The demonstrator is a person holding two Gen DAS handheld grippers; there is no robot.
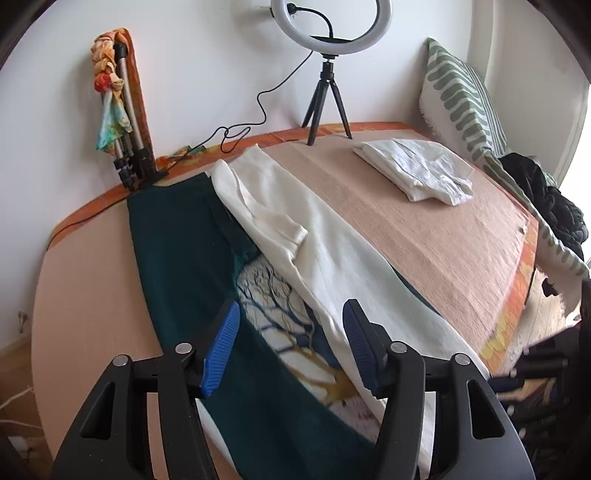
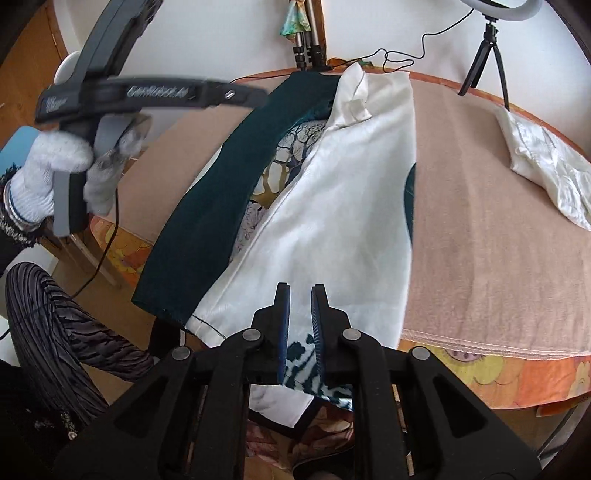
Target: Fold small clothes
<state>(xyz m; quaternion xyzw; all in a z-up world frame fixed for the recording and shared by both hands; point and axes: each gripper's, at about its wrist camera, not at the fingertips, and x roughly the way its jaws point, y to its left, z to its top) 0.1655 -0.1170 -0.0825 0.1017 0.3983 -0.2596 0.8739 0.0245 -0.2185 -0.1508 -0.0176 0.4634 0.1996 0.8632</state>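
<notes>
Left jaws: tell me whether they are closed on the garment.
No. The left gripper has its jaws spread wide, hovering above the garment with nothing between them.

Garment and folded pile on table.
Spread garment [image 1: 314, 240] lies across the table [image 1: 424, 206] near to far; folded cloth [image 1: 413, 170] sits well right of it, tripod [image 1: 327, 99] at far edge.

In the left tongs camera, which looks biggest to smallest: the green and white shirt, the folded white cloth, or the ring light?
1. Green and white shirt, biggest by far, though nearest.
2. Folded white cloth and ring light look alike; unsure.
</notes>
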